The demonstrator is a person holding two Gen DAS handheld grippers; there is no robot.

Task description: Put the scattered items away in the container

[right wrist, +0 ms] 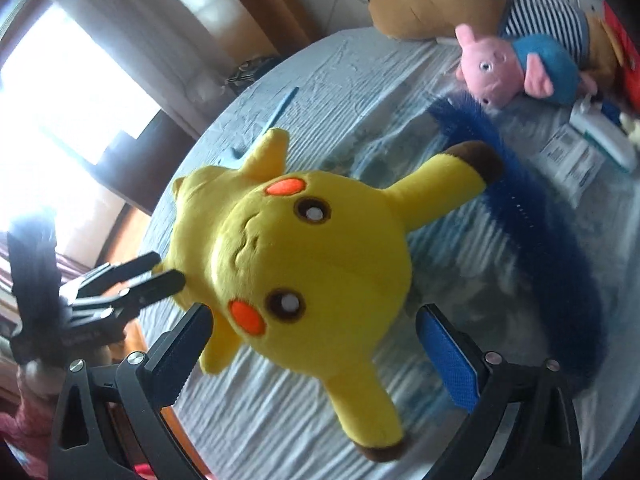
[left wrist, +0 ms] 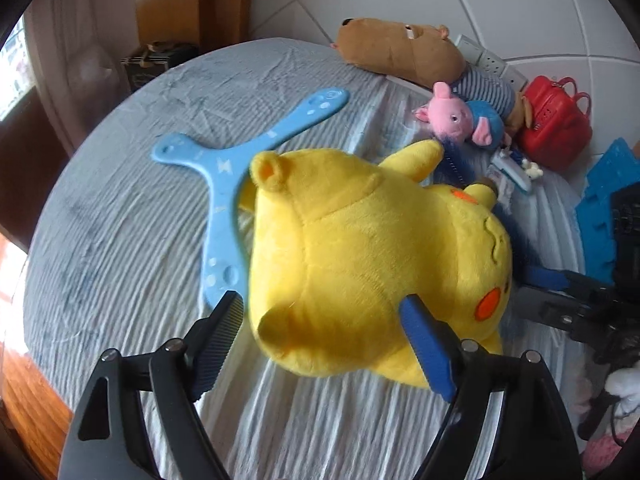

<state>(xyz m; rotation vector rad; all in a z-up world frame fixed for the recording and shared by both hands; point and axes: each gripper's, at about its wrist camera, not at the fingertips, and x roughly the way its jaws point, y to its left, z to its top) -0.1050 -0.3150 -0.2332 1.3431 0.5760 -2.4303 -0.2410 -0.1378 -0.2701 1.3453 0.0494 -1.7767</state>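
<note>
Lying on the bed [left wrist: 120, 240] in the left wrist view, the Pikachu [left wrist: 372, 264] is seen from behind, its long axis running from near-left to far-right, ears toward the pig [left wrist: 460, 116]. The left gripper [left wrist: 324, 332] is spread wide, its fingers flanking the plush body; a firm hold cannot be confirmed. A boomerang [left wrist: 224, 168] lies partly beneath.

In the right wrist view, the Pikachu [right wrist: 304, 256] is face-up, one ear pointing far-right. The right gripper [right wrist: 316, 344] is wide open around its head, nothing clamped.
</note>
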